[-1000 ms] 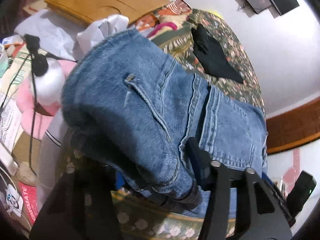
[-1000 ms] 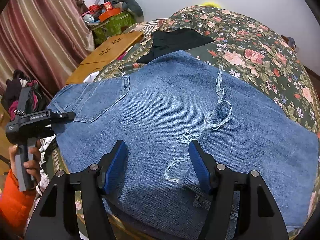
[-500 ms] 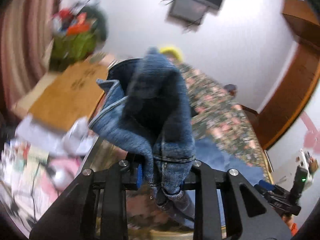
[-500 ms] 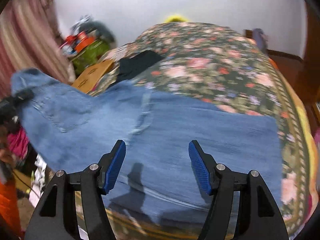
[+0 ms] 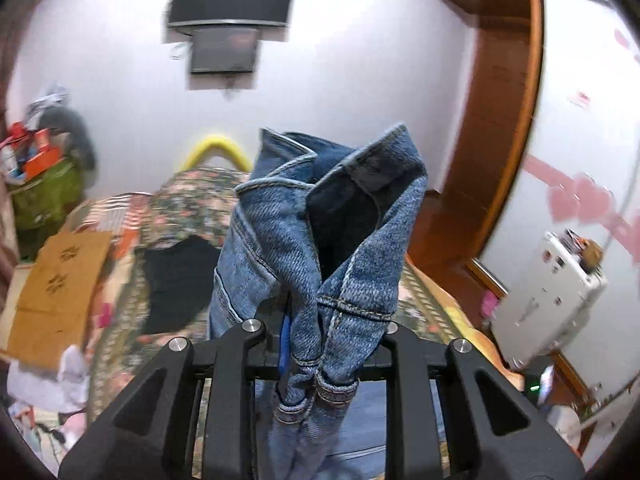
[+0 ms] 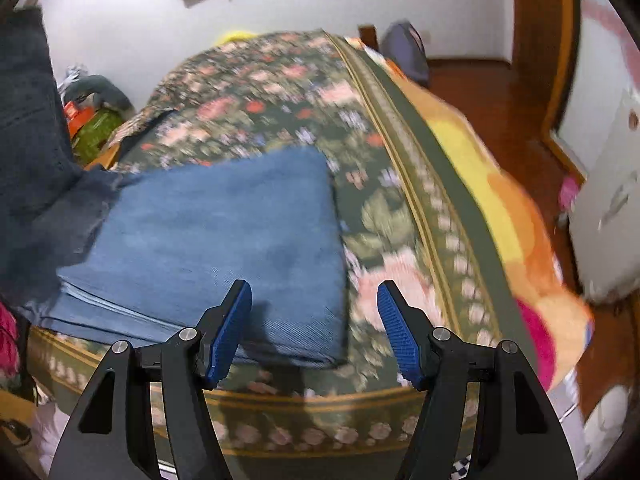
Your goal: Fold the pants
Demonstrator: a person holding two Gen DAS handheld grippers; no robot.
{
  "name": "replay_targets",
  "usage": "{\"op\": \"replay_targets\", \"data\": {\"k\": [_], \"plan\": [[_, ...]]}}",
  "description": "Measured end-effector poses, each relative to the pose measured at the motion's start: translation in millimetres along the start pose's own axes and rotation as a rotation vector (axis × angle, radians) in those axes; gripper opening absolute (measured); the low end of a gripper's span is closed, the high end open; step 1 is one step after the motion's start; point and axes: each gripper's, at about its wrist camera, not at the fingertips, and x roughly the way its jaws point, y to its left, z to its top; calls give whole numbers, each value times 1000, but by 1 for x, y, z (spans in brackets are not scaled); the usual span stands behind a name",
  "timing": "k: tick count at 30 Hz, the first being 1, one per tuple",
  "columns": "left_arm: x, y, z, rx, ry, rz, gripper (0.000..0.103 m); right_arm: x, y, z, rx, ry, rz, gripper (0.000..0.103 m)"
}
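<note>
The pants (image 5: 320, 248) are blue jeans, bunched up in the middle of the left wrist picture, and the left gripper (image 5: 320, 344) is closing on them, pinching the cloth. In the right wrist picture the rest lies flat on the flowery bed (image 6: 280, 92) at the middle left. The right gripper (image 6: 314, 332) hangs over the bed near the jeans' edge, jaws spread, holding nothing

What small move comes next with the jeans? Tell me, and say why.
Probably carry the left gripper across and lay its bunched waistband end onto the jeans lying flat on the bed. Its jaws are closing on denim that is lifted clear, while the right gripper hangs open, holding nothing, above the flat part's near corner, so the fold looks half done.
</note>
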Motion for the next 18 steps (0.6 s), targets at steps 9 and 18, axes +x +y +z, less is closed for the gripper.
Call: {"op": "replay_targets", "data": {"k": [9, 18], "plan": [[90, -101, -30, 122, 189, -152, 22, 11, -10, -11, 83, 5, 101, 62], [169, -165, -111, 224, 434, -179, 21, 0, -21, -17, 95, 1, 135, 62]]}}
